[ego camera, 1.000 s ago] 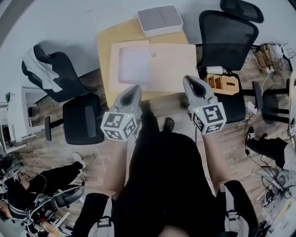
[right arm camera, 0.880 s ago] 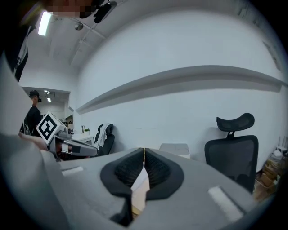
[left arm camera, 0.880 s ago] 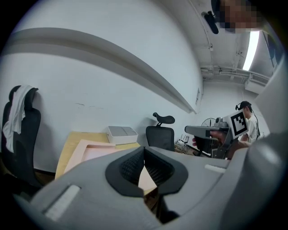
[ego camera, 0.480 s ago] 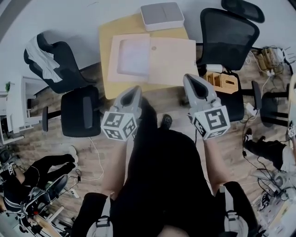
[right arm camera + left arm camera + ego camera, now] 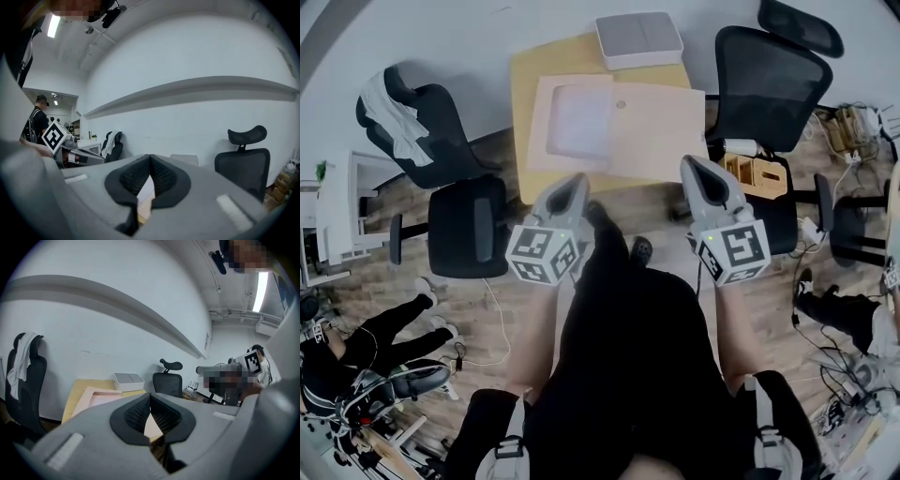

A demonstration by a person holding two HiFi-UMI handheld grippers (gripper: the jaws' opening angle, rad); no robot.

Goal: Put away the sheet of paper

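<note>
Head view shows the sheet of paper [image 5: 578, 122] lying flat on the left leaf of an open beige folder [image 5: 661, 131] on the yellow worktop [image 5: 525, 84]. A white box [image 5: 639, 39] sits at the worktop's far edge, just beyond the folder. The left claw [image 5: 577, 180] and right claw [image 5: 689, 162] hover at the near edge, both apart from the sheet. Each gripper view shows its claw pressed together at the tips with nothing between. Black office chairs stand on either side: one draped with white cloth [image 5: 403, 117], another on the right [image 5: 769, 84].
</note>
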